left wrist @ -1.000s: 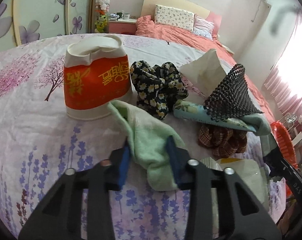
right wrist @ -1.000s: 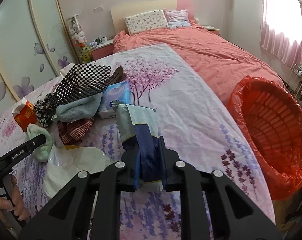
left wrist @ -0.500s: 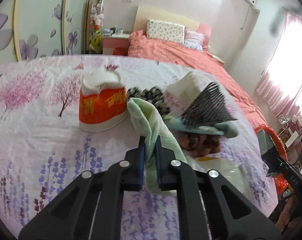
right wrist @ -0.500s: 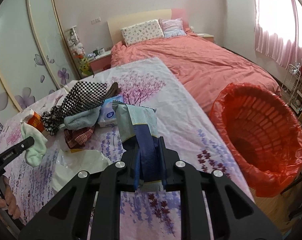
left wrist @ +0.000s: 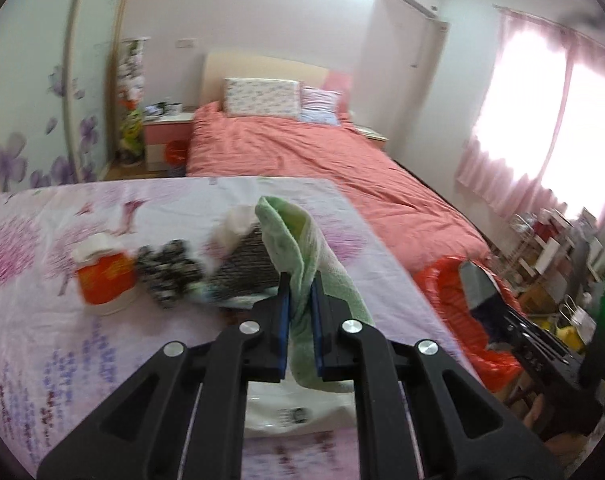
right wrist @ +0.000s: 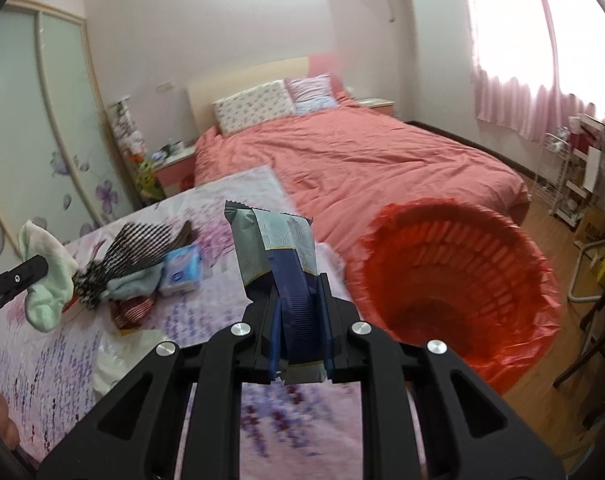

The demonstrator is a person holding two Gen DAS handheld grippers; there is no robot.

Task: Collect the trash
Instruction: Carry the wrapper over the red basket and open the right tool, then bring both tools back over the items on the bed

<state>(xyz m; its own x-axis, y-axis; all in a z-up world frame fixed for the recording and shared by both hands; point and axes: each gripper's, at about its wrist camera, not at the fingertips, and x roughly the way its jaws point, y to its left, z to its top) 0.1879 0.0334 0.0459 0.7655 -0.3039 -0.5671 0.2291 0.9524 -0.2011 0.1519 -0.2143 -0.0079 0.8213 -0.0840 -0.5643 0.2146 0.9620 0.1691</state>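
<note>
— What does the left gripper (left wrist: pixel 301 320) carry?
— Its jaws pinch a green cloth (left wrist: pixel 308 264), lifted off the floral sheet (left wrist: pixel 42 340), left of the red bin (right wrist: pixel 454 280).
— And the right gripper (right wrist: pixel 302 320)?
— Clamped on a blue-grey wrapper (right wrist: pixel 280 252), held just left of that bin's rim, above the sheet.

We read no clear text: yellow print on the orange cup (left wrist: pixel 105 280) is blurred, and so is the tissue pack's (right wrist: pixel 181 270) logo.
</note>
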